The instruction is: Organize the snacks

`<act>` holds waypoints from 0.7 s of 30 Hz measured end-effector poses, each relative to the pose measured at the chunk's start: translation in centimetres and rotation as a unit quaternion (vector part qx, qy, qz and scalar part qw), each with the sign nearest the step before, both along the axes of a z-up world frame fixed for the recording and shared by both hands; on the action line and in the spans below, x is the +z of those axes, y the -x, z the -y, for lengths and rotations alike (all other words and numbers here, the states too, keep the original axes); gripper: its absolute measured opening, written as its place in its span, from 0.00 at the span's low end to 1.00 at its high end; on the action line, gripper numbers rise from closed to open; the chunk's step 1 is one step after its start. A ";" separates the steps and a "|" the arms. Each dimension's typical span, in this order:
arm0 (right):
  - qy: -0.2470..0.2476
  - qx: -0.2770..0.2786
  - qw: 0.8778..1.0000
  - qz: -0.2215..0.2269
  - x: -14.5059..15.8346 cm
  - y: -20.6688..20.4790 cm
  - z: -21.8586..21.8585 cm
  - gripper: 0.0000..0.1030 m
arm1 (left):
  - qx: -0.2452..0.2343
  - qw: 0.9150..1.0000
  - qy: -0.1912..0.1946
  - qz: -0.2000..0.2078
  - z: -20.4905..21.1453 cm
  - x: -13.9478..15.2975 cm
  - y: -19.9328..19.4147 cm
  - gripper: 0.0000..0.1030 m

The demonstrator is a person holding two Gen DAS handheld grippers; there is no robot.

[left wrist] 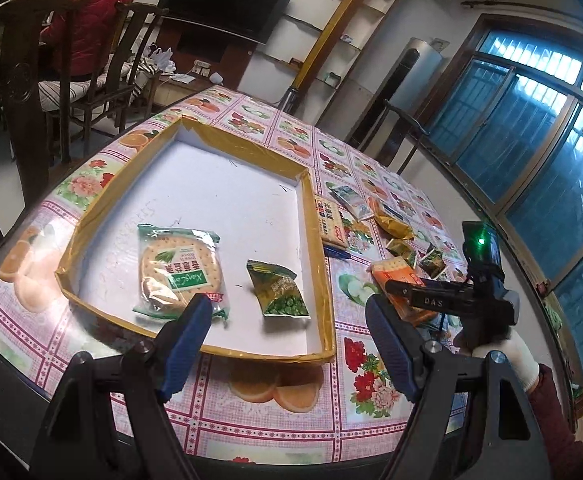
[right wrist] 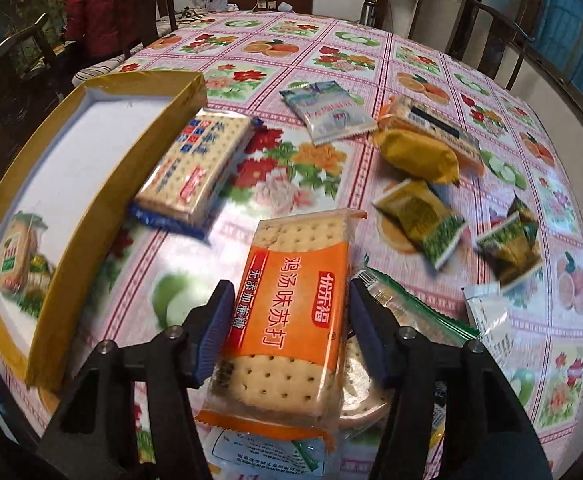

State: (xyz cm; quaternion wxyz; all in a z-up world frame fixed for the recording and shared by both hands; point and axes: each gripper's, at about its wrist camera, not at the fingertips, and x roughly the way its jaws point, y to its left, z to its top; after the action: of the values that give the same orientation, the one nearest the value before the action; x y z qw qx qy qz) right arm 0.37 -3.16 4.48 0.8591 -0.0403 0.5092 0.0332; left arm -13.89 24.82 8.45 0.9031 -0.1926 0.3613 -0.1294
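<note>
**Orange cracker pack gripped beside the tray**

A round table (right wrist: 331, 40) with a fruit-and-flower cloth is seen in a living room. The orange soda-cracker pack (right wrist: 291, 320) is clamped between the fingers of the right gripper (right wrist: 289, 332), at 3 o'clock of the yellow-rimmed tray (left wrist: 315, 240). In the tray a round biscuit pack (left wrist: 181, 272) and a green pea packet (left wrist: 281, 290) are lying. The left gripper (left wrist: 287, 320) is held with fingers apart, nothing between them, over the tray's near rim.

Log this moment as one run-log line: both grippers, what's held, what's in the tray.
left gripper: open, empty | right gripper: shut on orange cracker pack | tray: round biscuit pack, green pea packet
</note>
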 end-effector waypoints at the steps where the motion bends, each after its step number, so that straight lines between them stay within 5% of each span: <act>1: -0.009 0.006 1.000 0.003 0.0 1.0 0.3 0.58 | -0.005 1.000 0.001 -0.002 0.5 0.0 -0.1 0.77; 7: -0.073 0.018 0.996 0.055 1.0 3.7 2.1 0.50 | -0.045 0.999 -0.009 -0.013 4.6 0.0 -0.1 0.77; 9: -0.102 0.014 0.992 0.072 1.7 4.0 2.9 0.30 | -0.060 0.998 -0.013 -0.020 6.1 -0.2 -0.1 0.77; 12: -0.154 0.004 0.984 0.086 2.8 4.7 4.7 0.21 | -0.085 0.996 -0.021 -0.032 8.5 -0.7 -0.6 0.77; 17: -0.146 -0.018 0.985 0.095 2.5 5.6 7.3 0.22 | -0.129 0.990 -0.012 -0.059 12.6 -2.4 -2.6 0.77; 19: -0.177 -0.037 0.979 0.098 2.4 6.1 9.2 0.30 | -0.136 0.989 0.001 -0.065 13.8 -2.8 -3.8 0.77; 21: -0.216 -0.056 0.968 0.115 2.6 6.8 11.3 0.50 | -0.140 0.987 0.007 -0.073 15.1 -3.3 -5.3 0.77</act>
State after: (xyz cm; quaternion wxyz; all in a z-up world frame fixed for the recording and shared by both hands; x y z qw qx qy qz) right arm -6.46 -14.44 7.09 0.9006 0.1709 0.3896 0.0890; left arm -8.54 9.74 5.18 0.8458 -0.1552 0.4491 -0.2426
